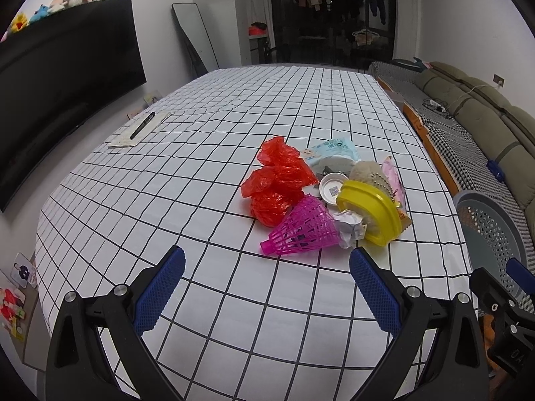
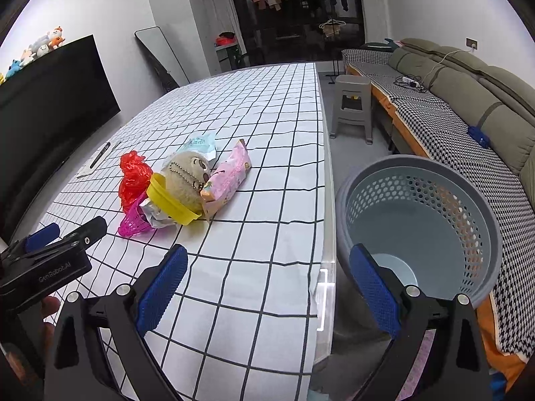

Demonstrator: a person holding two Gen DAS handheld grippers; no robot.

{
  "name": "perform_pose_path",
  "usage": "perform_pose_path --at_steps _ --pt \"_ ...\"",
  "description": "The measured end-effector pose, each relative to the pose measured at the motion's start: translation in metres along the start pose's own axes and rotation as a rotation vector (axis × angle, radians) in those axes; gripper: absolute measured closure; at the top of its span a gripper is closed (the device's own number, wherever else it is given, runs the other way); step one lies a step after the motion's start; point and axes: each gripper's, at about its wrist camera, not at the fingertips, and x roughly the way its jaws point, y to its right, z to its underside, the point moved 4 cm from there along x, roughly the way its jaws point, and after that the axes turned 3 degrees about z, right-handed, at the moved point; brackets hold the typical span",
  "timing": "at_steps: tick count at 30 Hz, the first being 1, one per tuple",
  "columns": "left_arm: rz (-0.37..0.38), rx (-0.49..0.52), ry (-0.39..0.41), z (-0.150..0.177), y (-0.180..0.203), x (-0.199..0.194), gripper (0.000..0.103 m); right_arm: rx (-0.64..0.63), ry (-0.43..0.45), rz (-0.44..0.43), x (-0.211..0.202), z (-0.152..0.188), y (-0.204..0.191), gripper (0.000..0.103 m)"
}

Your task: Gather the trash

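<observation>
Both hand-held grippers, left (image 1: 267,287) and right (image 2: 267,287), gaped wide, empty, before trash (image 1: 321,200) piled on the bench (image 1: 200,173).

We see a glossy, crinkled red plastic bag (image 1: 276,183), a pink plastic mesh shuttlecock (image 1: 301,230), a smooth yellow plastic lid (image 1: 369,215), crumpled foil (image 1: 349,229), a fuzzy plush toy (image 2: 189,177), and a matt checked cloth (image 1: 200,167).

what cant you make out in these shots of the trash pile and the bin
- Crumpled paper: mostly hidden behind the pink shuttlecock and yellow lid, both views.
- Round tin lid: its label is too small to read, left wrist view.
- Gray basket: its floor is partly blocked by the right claw; cut off at the edge in the left wrist view.
</observation>
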Motion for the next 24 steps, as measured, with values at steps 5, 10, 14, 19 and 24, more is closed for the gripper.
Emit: perform_pose_path --at_steps 5,10,14,19,24 --pt "-0.015 -0.017 -0.010 -0.005 -0.011 0.010 0.006 -0.020 -0.022 -0.014 0.018 -0.018 -0.009 0.010" --pt "-0.028 -0.034 -0.017 -0.008 -0.021 0.020 0.006 -0.037 -0.077 -0.018 0.044 -0.036 -0.017 0.010" --pt "-0.032 -0.049 -0.026 -0.011 -0.029 0.028 0.006 -0.039 -0.136 -0.026 0.069 -0.046 -0.022 0.010" --pt "-0.029 -0.060 -0.036 -0.013 -0.033 0.035 0.006 -0.060 -0.186 -0.022 0.090 -0.049 -0.030 0.010" --pt "-0.020 -0.054 -0.049 -0.013 -0.032 0.039 0.006 -0.070 -0.212 0.015 0.100 -0.046 -0.024 0.010"
